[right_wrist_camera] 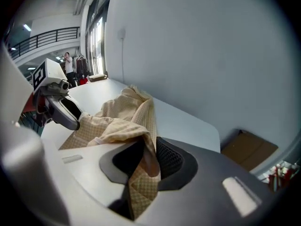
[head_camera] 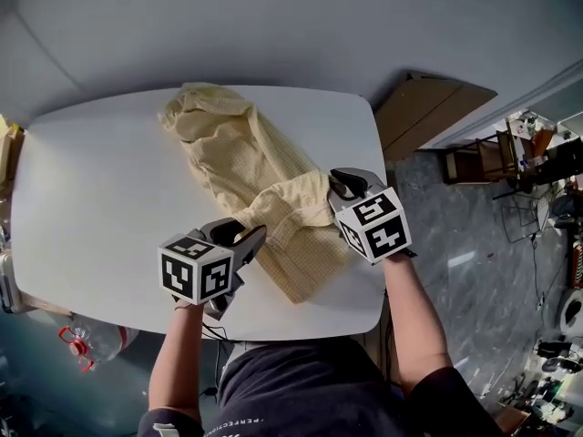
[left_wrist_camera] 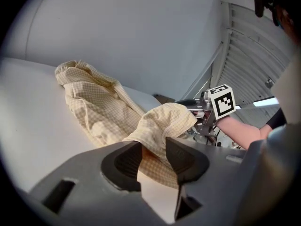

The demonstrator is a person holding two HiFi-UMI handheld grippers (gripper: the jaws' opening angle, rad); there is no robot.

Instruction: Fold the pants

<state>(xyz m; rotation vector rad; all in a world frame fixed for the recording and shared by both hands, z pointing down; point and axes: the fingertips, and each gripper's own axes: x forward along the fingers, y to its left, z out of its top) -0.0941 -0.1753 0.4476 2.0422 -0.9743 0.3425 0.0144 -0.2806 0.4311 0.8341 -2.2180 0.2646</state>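
Pale yellow checked pants [head_camera: 246,167] lie crumpled in a diagonal strip across the white table [head_camera: 100,198], from its far middle to the near right. The near end is lifted and bunched between my two grippers. My left gripper [head_camera: 246,235] grips a fold of that end; in the left gripper view the cloth [left_wrist_camera: 160,126] fills the gap between the pads of that gripper [left_wrist_camera: 151,157]. My right gripper [head_camera: 342,185] is at the fold's right side. In the right gripper view the cloth [right_wrist_camera: 120,112] hangs loosely through this gripper [right_wrist_camera: 148,157], lying on one pad with a gap beside the other.
A brown cardboard box [head_camera: 428,107] stands on the floor beyond the table's right corner. A clear plastic bottle with a red handle [head_camera: 86,342] sits below the table's near left edge. Chairs and clutter [head_camera: 537,162] fill the far right.
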